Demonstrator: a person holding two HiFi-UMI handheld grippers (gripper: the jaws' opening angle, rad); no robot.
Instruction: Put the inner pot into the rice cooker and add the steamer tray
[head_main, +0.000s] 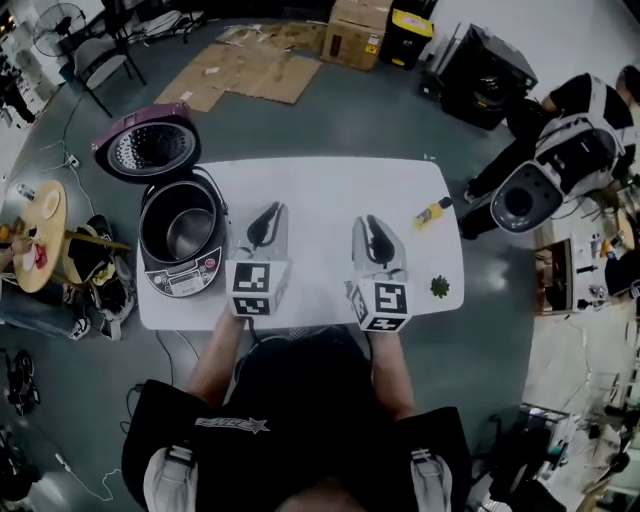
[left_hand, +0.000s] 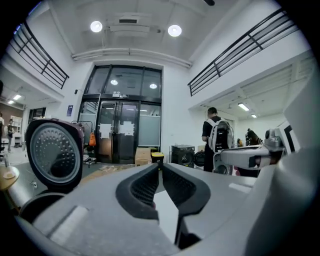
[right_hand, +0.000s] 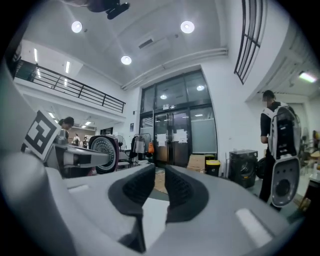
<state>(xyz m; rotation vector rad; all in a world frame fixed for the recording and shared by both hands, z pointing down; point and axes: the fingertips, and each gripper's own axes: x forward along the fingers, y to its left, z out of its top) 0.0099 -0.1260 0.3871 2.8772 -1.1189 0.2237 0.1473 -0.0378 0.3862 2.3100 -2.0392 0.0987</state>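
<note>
Beside the rice cooker (head_main: 178, 274), which stands at one end of a white table (head_main: 330, 185) with its lid (head_main: 150, 146) thrown back, a person holds two grippers side by side over the tabletop, both pointing away from the body. The left gripper (head_main: 268, 216), just beside the cooker, has its jaws clenched tip to tip on nothing. The right gripper (head_main: 372, 228), farther from the cooker, shows a narrow gap between its pads and is likewise empty. A shiny metal inner pot (head_main: 186, 228) appears to sit already in the cooker's body. Whether a steamer tray lies inside it cannot be made out, and no tray shows anywhere else near the cooker. A small yellow object (head_main: 433, 212) and a dark green one (head_main: 439, 287) lie at the end of the table far from the cooker. The pot looks stiff, smooth-walled and probably slippery, with some weight to it, so the surest hold would be on its thin rim, one gripper at each opposite side. A steamer tray would likely be light and rigid, best pinched at its edge and lowered level onto the pot's mouth.
</note>
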